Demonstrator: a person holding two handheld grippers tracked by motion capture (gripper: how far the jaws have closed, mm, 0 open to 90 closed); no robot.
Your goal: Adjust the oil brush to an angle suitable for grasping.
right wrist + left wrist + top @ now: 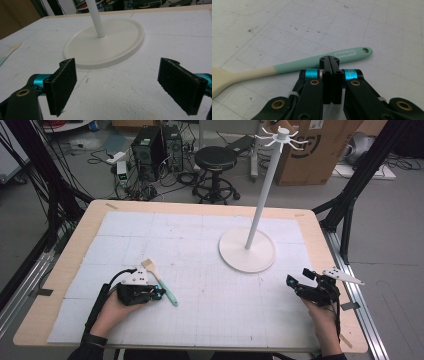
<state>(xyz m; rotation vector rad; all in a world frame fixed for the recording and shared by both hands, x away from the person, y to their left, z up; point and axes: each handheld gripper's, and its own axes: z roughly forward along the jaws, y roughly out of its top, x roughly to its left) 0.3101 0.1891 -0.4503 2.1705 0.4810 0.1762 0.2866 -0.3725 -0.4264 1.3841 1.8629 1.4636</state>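
We are seeing the left gripper (pixel 329 60) clenched empty beside a mint spatula (pixel 287 66), its handle lettering unreadable; the right gripper (pixel 125 87) is gaping near the spatula's neighbouring white stand (pixel 105 45).

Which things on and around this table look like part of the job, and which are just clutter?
Likely in play:
- spatula, lying by the shut left gripper
- white hook stand, ahead of the open right gripper

Lying about, on the floor behind the table:
- black stool
- cardboard box
- computer towers
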